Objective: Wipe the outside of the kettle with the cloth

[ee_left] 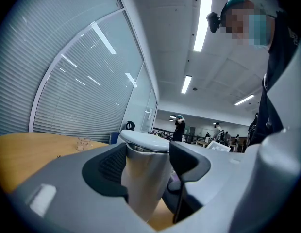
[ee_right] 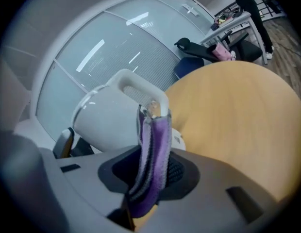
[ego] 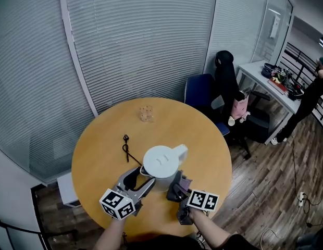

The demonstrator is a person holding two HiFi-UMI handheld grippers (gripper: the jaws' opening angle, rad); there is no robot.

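The left gripper's [ee_left: 148, 166] 2 ribbed black pads [ee_left: 111, 166] press on either side of the kettle's [ee_left: 143, 178] smooth pale body, under its domed white lid. The right gripper [ee_right: 153, 176] is clamped on a folded purple cloth [ee_right: 156, 144] that stands upright, its soft top edge touching the kettle's looped handle. The kettle stands near the person's edge of the round wooden table [ego: 99, 155], with a thin black cable [ego: 127, 149] just beside it, 1 small clear glass [ego: 146, 113] farther off, and bare tabletop to the right.

A cable [ego: 126, 148] and, seemingly, a glass [ego: 146, 113] lie beyond the kettle [ego: 161, 163].
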